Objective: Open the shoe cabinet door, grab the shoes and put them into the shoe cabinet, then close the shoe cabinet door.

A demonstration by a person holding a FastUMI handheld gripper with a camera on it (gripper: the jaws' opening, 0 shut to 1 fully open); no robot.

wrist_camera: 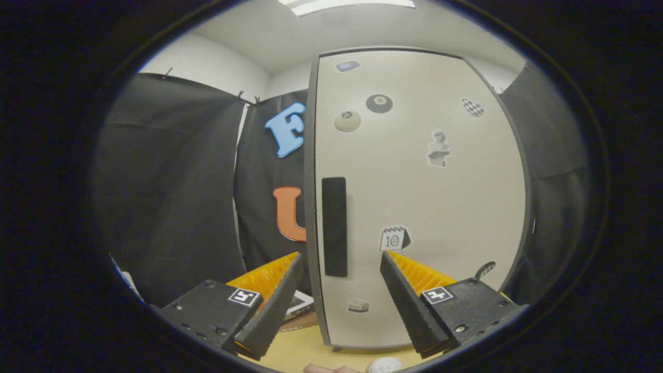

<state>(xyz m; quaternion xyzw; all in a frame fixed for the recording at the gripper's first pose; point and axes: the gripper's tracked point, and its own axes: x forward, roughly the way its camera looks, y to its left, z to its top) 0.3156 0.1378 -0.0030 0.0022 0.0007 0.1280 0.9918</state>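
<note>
The shoe cabinet [440, 207] stands upright just ahead of me, its pale door closed and dotted with several stickers. A tall black handle [334, 226] runs down the door near its left edge. My gripper [341, 255] is open, its two fingers spread wide on either side of the handle's lower part, a short way in front of it and not touching. Nothing is held between the fingers.
The cabinet rests on a light wooden surface [305, 352]. A flat box-like object [300, 305] lies low beside the cabinet's left edge, behind the left finger. A small white round thing [384, 366] lies under the fingers. Black cloth walls [171, 197] surround the booth.
</note>
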